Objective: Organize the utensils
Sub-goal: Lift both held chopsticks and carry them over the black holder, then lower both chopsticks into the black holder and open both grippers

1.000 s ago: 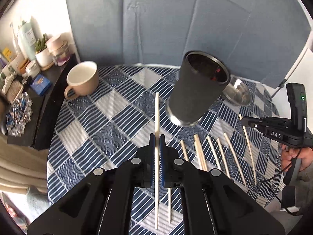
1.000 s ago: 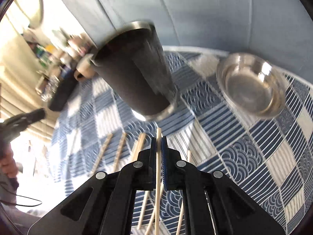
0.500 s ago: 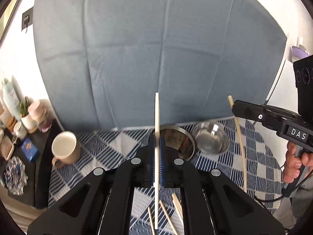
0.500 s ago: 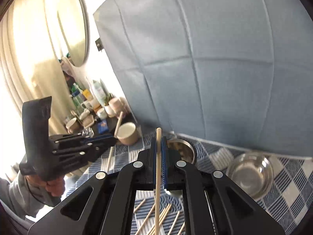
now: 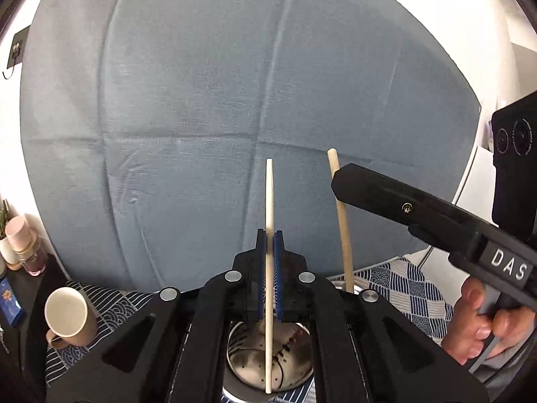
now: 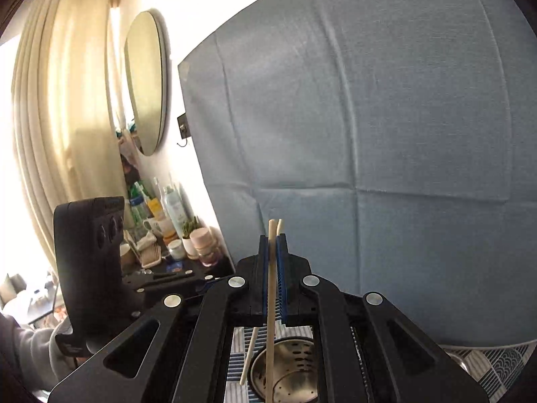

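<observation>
The left gripper (image 5: 269,262) is pinching a pale chopstick (image 5: 269,201) near mid-length, standing upright at the frame's centre, lower tip hanging over the perforated steel holder (image 5: 258,366) at bottom centre. The right gripper (image 6: 272,265) is likewise clamping a chopstick (image 6: 270,305) above that holder (image 6: 288,383). Both sticks look light, stiff and smooth, likely pivoting in a mid-shaft pinch.

Both handheld tools are matte black plastic. The left gripper (image 5: 269,235) has two angular fingers with blue ribbed pads (image 5: 277,278) and four round silver rivets across its linkage; the right gripper (image 6: 272,238) is built the same. From the left wrist view, the right tool's side carries white "DAS" lettering (image 5: 508,265), a small screw (image 5: 407,207) and a black camera block with two lenses. A grey sleeve (image 6: 32,352) covers the left arm.
</observation>
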`<action>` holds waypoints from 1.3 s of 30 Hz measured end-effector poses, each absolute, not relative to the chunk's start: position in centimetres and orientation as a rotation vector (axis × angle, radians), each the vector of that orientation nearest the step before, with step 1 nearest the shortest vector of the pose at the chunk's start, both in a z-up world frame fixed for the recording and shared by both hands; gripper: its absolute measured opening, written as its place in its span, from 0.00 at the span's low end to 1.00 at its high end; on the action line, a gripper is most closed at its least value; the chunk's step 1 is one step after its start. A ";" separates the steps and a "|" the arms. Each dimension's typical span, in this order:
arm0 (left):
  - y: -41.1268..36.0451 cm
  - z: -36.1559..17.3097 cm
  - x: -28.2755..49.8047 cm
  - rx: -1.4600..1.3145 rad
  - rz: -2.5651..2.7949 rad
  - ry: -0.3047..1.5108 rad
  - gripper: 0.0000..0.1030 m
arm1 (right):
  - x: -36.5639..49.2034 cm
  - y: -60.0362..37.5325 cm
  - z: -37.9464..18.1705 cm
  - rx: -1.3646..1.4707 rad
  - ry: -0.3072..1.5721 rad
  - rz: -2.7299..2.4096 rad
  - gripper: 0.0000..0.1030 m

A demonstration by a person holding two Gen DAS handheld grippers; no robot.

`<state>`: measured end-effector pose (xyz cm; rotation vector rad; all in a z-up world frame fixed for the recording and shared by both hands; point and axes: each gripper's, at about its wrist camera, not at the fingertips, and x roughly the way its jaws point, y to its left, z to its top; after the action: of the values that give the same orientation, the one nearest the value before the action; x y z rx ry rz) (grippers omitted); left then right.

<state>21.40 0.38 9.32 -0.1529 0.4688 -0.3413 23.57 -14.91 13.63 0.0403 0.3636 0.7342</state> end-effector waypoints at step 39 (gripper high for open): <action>3.0 2.1 18.5 -0.122 -0.255 0.526 0.38 | 24.3 -19.1 4.8 0.139 0.547 0.589 0.32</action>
<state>18.53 3.00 2.14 -0.1224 0.5256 -0.2546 24.30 -19.13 4.85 0.1388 0.5469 0.5890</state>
